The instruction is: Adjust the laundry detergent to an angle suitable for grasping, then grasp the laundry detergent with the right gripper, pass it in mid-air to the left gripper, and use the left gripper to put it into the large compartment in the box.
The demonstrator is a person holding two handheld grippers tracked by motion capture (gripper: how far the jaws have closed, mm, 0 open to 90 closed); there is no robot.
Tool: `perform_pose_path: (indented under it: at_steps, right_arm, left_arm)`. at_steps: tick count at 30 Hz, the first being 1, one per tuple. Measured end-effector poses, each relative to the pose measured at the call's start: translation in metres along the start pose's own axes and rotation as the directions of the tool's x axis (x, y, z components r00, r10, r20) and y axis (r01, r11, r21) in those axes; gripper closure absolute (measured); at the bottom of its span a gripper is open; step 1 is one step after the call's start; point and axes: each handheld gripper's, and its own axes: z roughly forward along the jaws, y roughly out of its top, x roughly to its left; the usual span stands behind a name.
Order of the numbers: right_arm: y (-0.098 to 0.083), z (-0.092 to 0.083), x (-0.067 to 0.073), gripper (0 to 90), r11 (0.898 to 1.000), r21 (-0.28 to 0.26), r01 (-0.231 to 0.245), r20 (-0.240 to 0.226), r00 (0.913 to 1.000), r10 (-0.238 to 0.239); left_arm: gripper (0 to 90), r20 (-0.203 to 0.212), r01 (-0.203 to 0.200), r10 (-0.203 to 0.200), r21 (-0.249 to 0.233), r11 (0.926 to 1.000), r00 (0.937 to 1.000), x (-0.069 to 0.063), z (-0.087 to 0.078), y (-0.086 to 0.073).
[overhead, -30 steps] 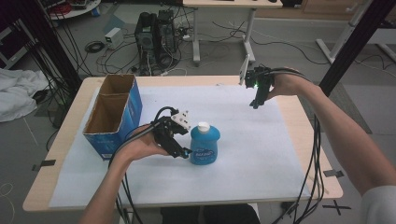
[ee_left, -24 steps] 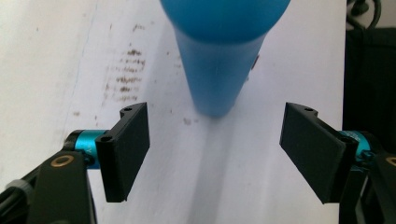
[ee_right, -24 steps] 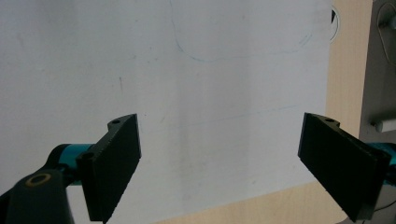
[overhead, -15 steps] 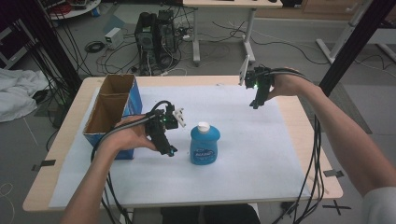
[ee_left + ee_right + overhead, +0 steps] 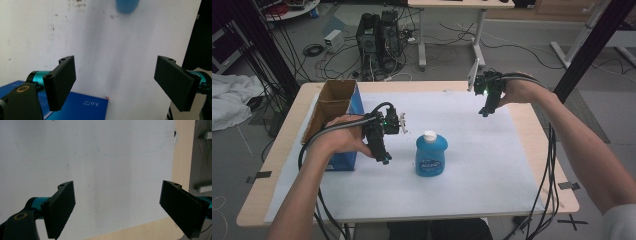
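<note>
While the blue bottle (image 5: 431,155) stands upright on the white sheet (image 5: 472,170) near the middle of the table (image 5: 532,125), the left gripper (image 5: 383,159) hangs just beside it at about nine o'clock, not touching. Its jaws are wide apart with nothing between them. They have just been opening. So the bottle looks set down and let go. That part seems done. The blue cardboard box (image 5: 334,107) sits farther out at nine o'clock, top open. The right gripper (image 5: 484,111) waits well apart at about one o'clock, jaws wide too, holding nothing. What may be left is pulling the hands away.
</note>
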Motion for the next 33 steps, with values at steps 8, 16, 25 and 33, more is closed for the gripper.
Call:
perform_pose_path:
  at_steps: [8,16,25,33]
  right_arm:
    - [0.001,-0.002,0.002,12.3,1.000,0.006,-0.004,0.006,1.0000,0.004]
    - [0.003,-0.004,0.005,12.3,1.000,0.003,-0.006,0.012,0.9999,0.006]
    - [0.000,-0.010,0.008,12.3,1.000,-0.004,-0.019,0.025,0.9995,0.019]
    - [-0.010,-0.016,0.020,12.3,0.999,-0.025,-0.046,0.022,0.9987,0.047]
  left_arm:
    - [17.8,-0.014,-0.002,0.002,0.029,0.9996,0.9999,-0.002,-0.003,-0.006]
    - [17.8,-0.005,0.001,-0.001,0.029,0.9996,1.0000,-0.004,-0.001,-0.006]
    - [17.8,0.000,-0.008,0.008,0.024,0.9997,1.0000,-0.001,0.000,-0.002]
    - [17.8,0.003,0.003,-0.003,0.009,1.0000,1.0000,0.001,0.004,-0.002]
